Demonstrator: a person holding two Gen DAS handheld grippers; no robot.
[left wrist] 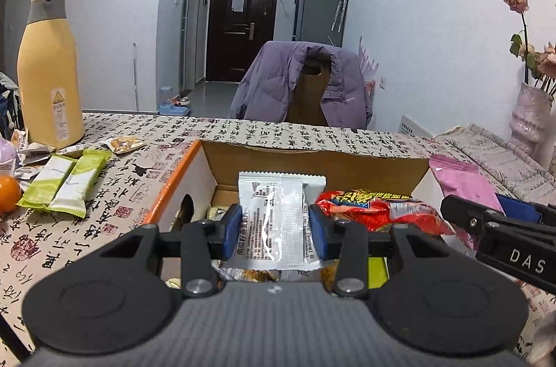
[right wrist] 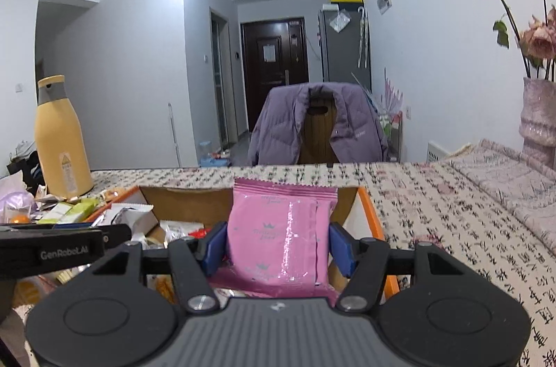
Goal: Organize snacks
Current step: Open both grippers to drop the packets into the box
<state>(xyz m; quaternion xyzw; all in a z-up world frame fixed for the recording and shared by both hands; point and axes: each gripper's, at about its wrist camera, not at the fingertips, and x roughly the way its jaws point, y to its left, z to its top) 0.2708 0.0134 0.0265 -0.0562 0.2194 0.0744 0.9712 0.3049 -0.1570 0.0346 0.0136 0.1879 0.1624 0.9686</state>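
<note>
My left gripper (left wrist: 276, 229) is shut on a white and silver snack packet (left wrist: 279, 221), held upright over the open cardboard box (left wrist: 312, 158) with orange edges. Inside the box lie a red snack bag (left wrist: 375, 210) and other packets. My right gripper (right wrist: 278, 247) is shut on a pink snack packet (right wrist: 281, 235), also upright above the same box (right wrist: 194, 203), toward its right side. The right gripper's black finger (left wrist: 500, 235) with the pink packet (left wrist: 458, 179) shows at the right of the left wrist view. The left gripper's arm (right wrist: 62, 249) crosses the left of the right wrist view.
Two green and white packets (left wrist: 66, 182), small packets (left wrist: 123, 144), an orange fruit (left wrist: 8, 193) and a tall yellow flask (left wrist: 48, 71) stand left of the box. A pink vase of dried roses (right wrist: 538, 120) sits at the right. A chair with a purple jacket (left wrist: 302, 85) is beyond the table.
</note>
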